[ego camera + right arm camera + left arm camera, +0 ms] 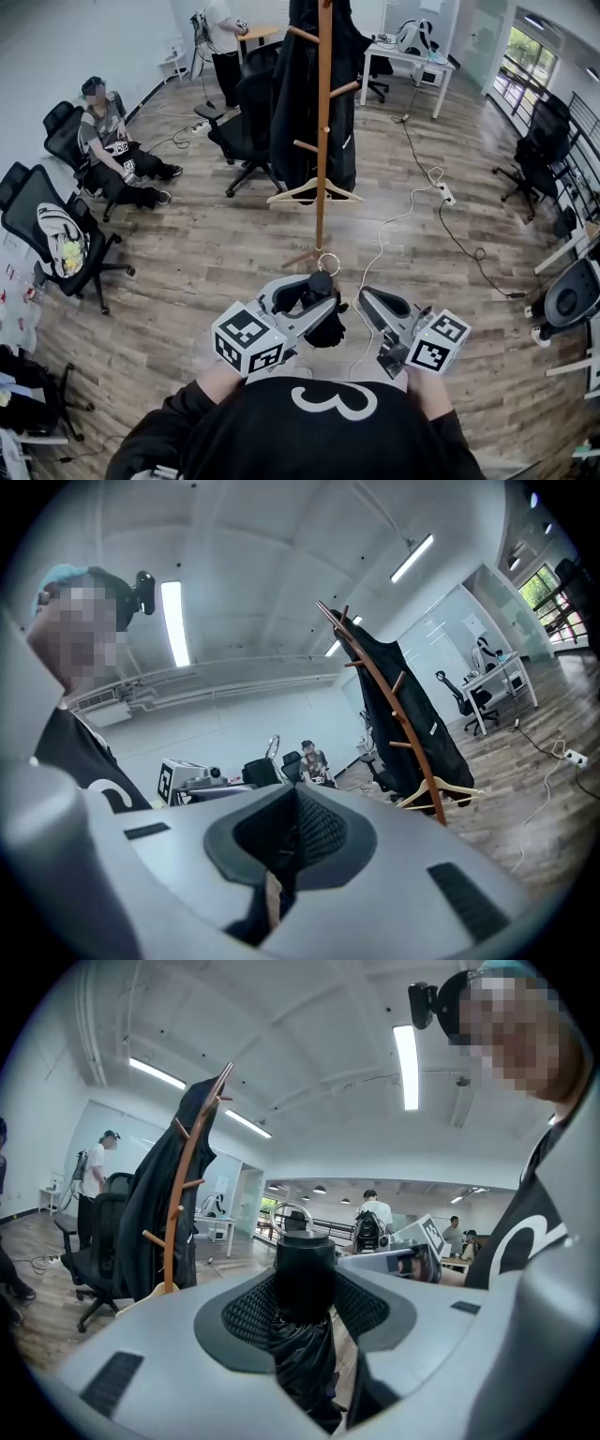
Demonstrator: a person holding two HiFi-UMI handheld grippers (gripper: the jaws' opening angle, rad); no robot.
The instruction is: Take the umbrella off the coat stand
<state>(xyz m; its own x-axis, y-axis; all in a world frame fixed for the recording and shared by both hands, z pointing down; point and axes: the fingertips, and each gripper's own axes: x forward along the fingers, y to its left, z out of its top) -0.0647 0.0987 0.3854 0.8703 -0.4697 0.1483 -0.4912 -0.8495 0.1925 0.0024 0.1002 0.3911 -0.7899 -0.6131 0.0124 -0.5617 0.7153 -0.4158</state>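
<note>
A folded black umbrella with a black handle and a metal ring on its end sits between the jaws of my left gripper, which is shut on it. In the left gripper view the mesh pads press on both sides of the handle, and the folded fabric hangs below. The wooden coat stand rises just beyond the umbrella, apart from it. My right gripper hovers to the right of the umbrella, its jaws shut with nothing in them.
A black coat hangs on the stand, with a wooden hanger low on it. Office chairs, a seated person at the left, desks at the back and white cables on the wooden floor surround the stand.
</note>
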